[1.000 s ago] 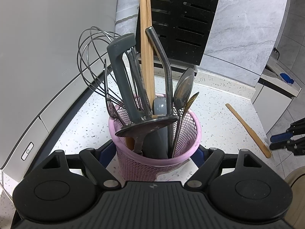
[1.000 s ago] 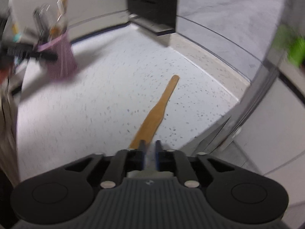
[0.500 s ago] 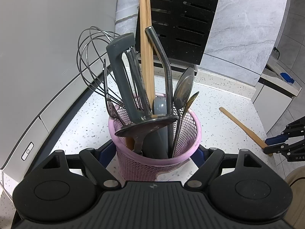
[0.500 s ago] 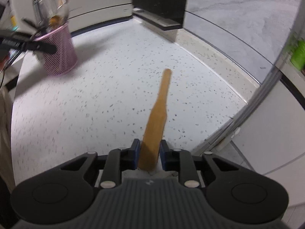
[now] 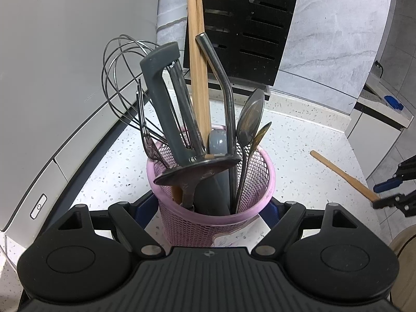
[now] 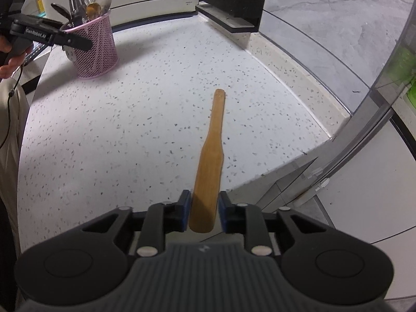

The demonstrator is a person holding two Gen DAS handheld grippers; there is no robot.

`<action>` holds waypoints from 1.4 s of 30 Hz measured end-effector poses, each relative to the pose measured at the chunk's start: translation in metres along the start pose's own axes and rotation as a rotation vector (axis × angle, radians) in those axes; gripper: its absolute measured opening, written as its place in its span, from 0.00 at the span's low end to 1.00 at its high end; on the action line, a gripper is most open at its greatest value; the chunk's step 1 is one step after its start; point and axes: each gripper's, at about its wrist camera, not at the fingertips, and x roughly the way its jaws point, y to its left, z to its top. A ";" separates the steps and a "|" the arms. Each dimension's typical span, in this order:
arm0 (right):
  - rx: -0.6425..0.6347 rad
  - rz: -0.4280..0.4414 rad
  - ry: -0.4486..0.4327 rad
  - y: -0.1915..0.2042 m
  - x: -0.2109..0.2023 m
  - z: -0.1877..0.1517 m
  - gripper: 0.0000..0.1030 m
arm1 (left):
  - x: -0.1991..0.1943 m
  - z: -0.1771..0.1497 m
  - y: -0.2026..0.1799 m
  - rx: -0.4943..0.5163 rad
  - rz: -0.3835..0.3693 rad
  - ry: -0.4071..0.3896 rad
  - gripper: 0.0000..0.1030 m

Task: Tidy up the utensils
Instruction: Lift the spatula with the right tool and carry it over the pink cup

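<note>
A mesh utensil holder [image 5: 210, 208] stands on the countertop [image 6: 130, 130] between the fingers of the left gripper [image 5: 210, 208], with a whisk [image 5: 124, 83], spoons [image 5: 249, 119] and other utensils upright in it. Behind it stands a slotted rack [image 5: 241, 26], an appliance [image 5: 65, 65] to its left. To its right, well apart, a wooden spatula [image 6: 208, 161] lies flat on the countertop, its broad end between the right gripper's [image 6: 203, 214] jaws.

Wooden spatula [image 6: 209, 156] flat on speckled counter; pink mesh holder [image 5: 213, 208] upright, crammed with utensils

Black slotted rack [image 5: 244, 26] against marble wall [image 5: 338, 39].
</note>
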 end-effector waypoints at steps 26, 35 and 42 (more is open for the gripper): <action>0.971 0.440 -0.109 -0.087 0.023 -0.083 0.41 | 0.000 0.003 -0.004 0.010 0.016 0.018 0.90; 0.983 0.508 -0.120 -0.092 0.028 -0.088 0.09 | 0.001 0.003 -0.004 0.010 0.015 0.020 0.90; 0.902 0.468 -0.152 -0.085 0.016 -0.077 0.01 | 0.001 0.003 -0.004 0.009 0.016 0.019 0.90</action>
